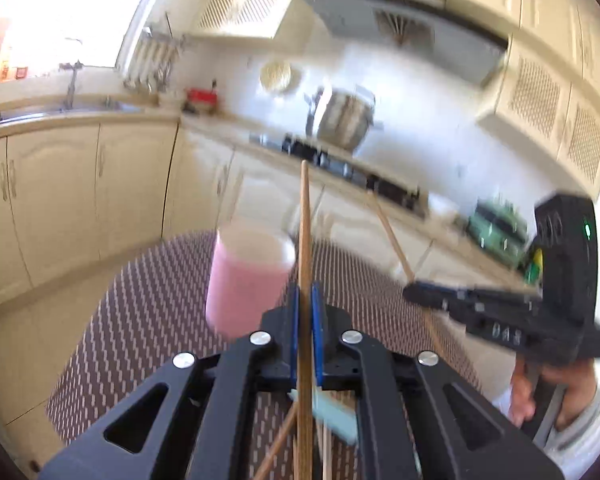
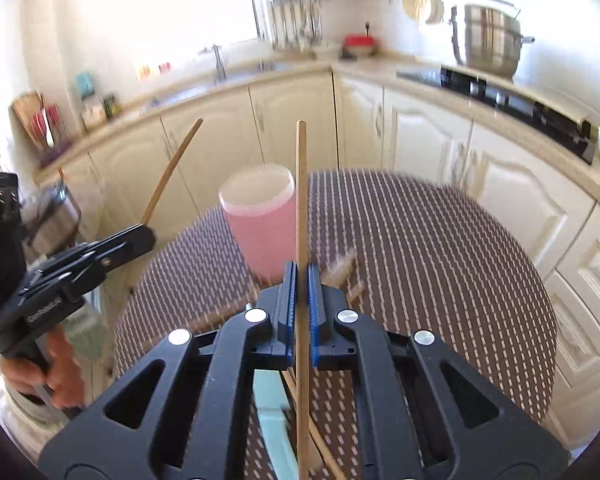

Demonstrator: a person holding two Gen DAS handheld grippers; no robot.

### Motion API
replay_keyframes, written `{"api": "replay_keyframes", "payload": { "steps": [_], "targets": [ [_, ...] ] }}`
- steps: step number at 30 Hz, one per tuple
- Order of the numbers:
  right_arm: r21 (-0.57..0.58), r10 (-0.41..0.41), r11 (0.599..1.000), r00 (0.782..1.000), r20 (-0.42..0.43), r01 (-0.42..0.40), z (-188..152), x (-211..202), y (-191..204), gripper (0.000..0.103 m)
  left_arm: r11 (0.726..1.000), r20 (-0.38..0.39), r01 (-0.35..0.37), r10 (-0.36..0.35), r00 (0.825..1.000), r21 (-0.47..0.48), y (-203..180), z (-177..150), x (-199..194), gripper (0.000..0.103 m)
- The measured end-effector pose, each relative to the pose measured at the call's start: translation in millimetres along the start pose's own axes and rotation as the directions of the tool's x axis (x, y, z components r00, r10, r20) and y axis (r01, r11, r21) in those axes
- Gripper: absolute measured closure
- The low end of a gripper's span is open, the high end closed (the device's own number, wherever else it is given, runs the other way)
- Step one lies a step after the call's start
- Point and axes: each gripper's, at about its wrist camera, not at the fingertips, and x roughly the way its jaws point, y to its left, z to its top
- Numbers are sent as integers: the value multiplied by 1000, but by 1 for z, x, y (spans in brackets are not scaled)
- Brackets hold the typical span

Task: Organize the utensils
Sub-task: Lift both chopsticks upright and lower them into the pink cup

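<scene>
My left gripper (image 1: 306, 292) is shut on a wooden chopstick (image 1: 305, 232) that sticks up past its blue pads. My right gripper (image 2: 301, 274) is shut on a second wooden chopstick (image 2: 301, 200), also upright. Each gripper shows in the other's view: the right gripper (image 1: 414, 290) with its chopstick (image 1: 392, 236), the left gripper (image 2: 150, 232) with its chopstick (image 2: 172, 168). A pink holder cup (image 1: 248, 276) (image 2: 262, 220) with a white rim stands on the round table just beyond both grippers. More chopsticks (image 2: 320, 444) and a pale teal utensil (image 2: 274, 420) lie on the table under the grippers.
The round table (image 2: 440, 280) has a brown patterned mat. Cream kitchen cabinets (image 2: 284, 120) ring it, with a sink (image 2: 220, 64), a black hob (image 2: 520, 108) and a steel pot (image 2: 490, 40) on the counter. A hand (image 2: 60, 376) holds the left gripper's handle.
</scene>
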Motion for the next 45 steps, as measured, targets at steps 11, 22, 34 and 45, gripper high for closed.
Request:
{"api": "replay_keyframes", "payload": {
  "steps": [11, 22, 34, 45],
  "targets": [
    [65, 71, 994, 953, 293, -93, 69, 31, 17, 97, 999, 357, 33, -36, 934, 12, -4, 63, 41, 97],
    [137, 78, 978, 890, 449, -155, 105, 77, 10, 97, 1000, 425, 21, -23, 905, 10, 14, 89, 81, 97],
    [113, 49, 987, 881, 470, -115, 92, 101, 9, 97, 1000, 479, 21, -24, 877, 11, 20, 82, 71, 97],
    [98, 17, 993, 893, 450, -68, 68, 88, 10, 97, 997, 612, -74, 38, 790, 35, -1, 77, 49, 97]
  ]
}}
